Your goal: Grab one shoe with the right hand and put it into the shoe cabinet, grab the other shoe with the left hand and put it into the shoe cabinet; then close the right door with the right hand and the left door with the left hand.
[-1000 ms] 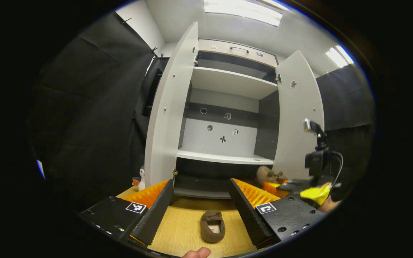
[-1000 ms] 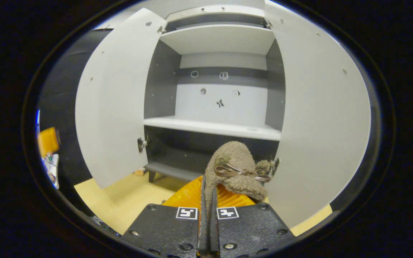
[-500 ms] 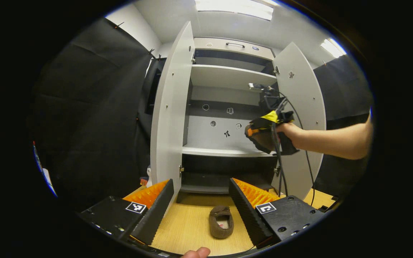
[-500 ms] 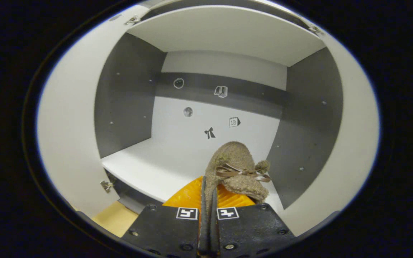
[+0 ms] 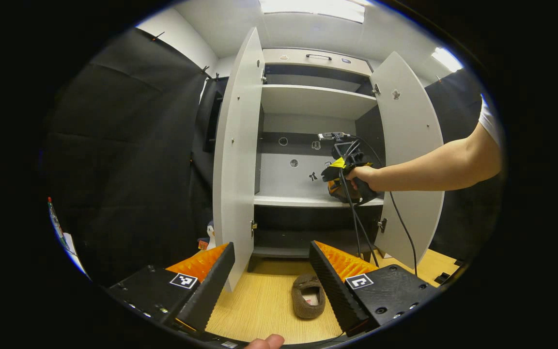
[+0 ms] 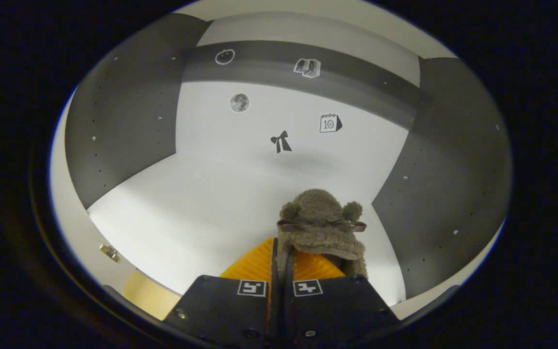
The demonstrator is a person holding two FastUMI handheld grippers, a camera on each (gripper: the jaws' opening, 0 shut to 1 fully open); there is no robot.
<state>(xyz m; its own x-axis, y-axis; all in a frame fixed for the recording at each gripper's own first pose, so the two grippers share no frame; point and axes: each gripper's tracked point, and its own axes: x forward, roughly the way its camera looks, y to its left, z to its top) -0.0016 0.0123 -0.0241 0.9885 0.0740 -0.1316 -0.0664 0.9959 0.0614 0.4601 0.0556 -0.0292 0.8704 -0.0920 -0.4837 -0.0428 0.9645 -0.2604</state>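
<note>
Fuzzy shoe is held clenched by right fingers over shelf; release is due; left fingers are spread.

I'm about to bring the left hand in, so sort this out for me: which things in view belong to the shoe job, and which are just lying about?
Job:
- held shoe, in the right gripper
- floor shoe, ahead of the open left gripper
- shoe cabinet, middle shelf
- left door, right door, both open

Lying about:
- penguin toy
- stickers on the back panel

black cloth wall fills the left, pale wood floor at bottom, ceiling lights along the top.
</note>
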